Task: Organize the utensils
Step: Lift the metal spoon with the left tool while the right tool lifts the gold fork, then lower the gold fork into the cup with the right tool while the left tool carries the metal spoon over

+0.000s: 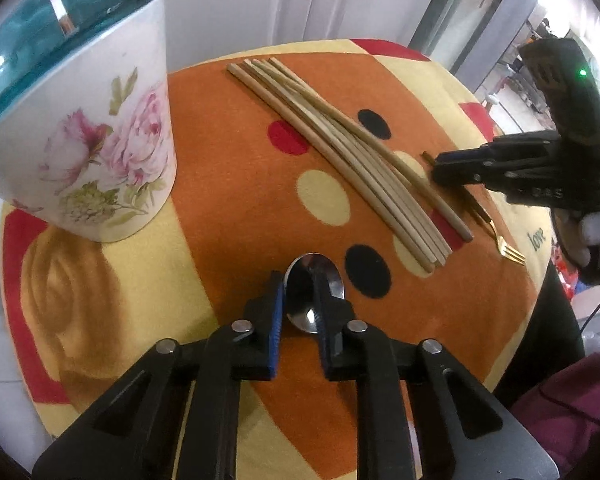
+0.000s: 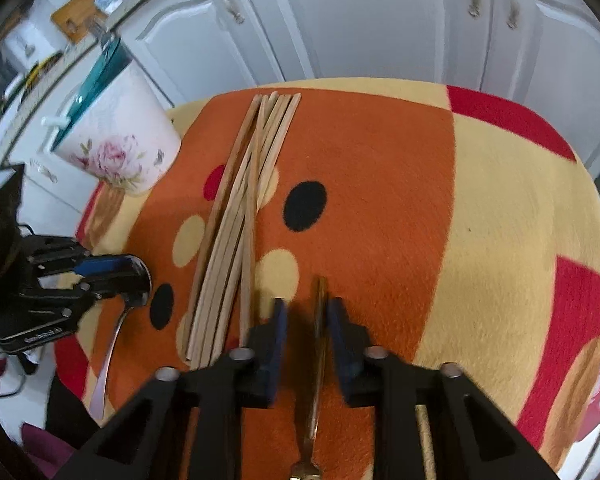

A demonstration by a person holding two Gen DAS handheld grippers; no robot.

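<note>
My left gripper (image 1: 299, 280) is open, its jaws on either side of the bowl of a steel spoon (image 1: 314, 292) that lies on the patterned cloth (image 1: 228, 216); it shows from the side in the right wrist view (image 2: 112, 276). My right gripper (image 2: 307, 304) is open around the handle of a gold fork (image 2: 319, 320); its tines (image 1: 510, 254) show in the left wrist view. Several wooden chopsticks (image 1: 340, 152) lie in a bundle between the two grippers. A floral white holder (image 1: 88, 152) with a teal rim stands at the far left.
The cloth covers a small round table with its edges close on all sides. White cabinet doors (image 2: 360, 20) stand behind the table. A dark red cloth (image 1: 572, 400) hangs below the table's right edge.
</note>
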